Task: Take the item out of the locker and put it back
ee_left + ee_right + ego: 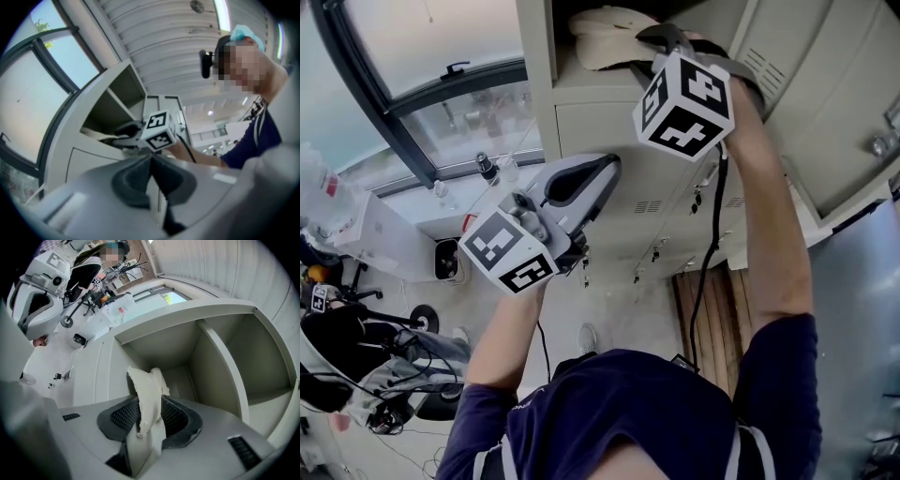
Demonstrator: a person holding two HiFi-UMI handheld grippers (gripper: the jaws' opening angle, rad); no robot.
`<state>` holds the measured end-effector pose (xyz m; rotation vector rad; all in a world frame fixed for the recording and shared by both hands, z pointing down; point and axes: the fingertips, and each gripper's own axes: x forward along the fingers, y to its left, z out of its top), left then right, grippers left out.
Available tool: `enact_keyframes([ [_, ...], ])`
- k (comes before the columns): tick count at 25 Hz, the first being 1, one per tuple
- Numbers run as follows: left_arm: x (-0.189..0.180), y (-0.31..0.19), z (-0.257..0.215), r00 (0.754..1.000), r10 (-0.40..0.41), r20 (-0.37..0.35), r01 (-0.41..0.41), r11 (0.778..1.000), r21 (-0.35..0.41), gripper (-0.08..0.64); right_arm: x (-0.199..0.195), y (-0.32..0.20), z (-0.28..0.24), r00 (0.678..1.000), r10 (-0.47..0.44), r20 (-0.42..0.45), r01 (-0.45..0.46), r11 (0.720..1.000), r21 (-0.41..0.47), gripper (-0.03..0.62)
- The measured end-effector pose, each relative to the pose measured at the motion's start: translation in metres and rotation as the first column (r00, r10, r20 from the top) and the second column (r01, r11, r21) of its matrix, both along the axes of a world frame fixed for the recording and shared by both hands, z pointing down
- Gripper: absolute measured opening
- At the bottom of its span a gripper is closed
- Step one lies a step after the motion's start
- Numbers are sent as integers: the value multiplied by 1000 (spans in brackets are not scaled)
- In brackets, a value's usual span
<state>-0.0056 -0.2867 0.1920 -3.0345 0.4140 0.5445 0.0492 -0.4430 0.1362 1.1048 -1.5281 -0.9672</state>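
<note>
The right gripper (656, 45) reaches up into the open top compartment of the locker (536, 66). Its jaws pinch a cream cloth (605, 37). In the right gripper view the cloth (149, 380) stands upright in the gap of that gripper (150, 406), filling it from one dark ribbed pad to the other. A frayed edge rises above the jaw tips. In the head view the rest of the cloth lies bunched on the compartment's shelf, just left of the jaws and inside the locker. The marker cube (684, 103) sits behind the jaws, and the person's right arm (769, 216) stretches up to it.

The left gripper (609, 171) hangs lower and to the left, in front of the closed doors under that shelf, well apart from the cloth. In its own view the jaws of that gripper (151, 161) are pressed together with nothing between them, and they point up towards the locker (117, 105) and the right gripper's cube (159, 129).

Beyond the compartment, a vertical divider (220, 366) separates it from the next one. To the locker's left is a large dark-framed window (441, 94). Below, a strip of wooden floor (712, 319) shows beside the person's dark sleeve.
</note>
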Motion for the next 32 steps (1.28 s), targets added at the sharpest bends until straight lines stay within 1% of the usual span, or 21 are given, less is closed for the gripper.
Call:
enact_keyframes([
  [7,-4,12,-5,1000,-8,-4,8,1000,11,3,-2,16,-3,1000,-6,-12,6,1000,6,130],
  [16,2,27,-6,1000,-9,4,9,1000,10,2,3,33,-1,1000,-12,-2,12,1000,6,130],
  [20,4,30,-6,1000,-17,11,17,1000,8,2,8,42,-1,999,-19,39,18,1000,18,130],
  [24,7,38,-8,999,-26,18,26,1000,11,3,9,60,-9,995,-38,92,34,998,51,126],
  [32,19,54,-9,998,-49,35,49,999,16,3,3,107,-33,977,-112,184,85,985,147,80],
])
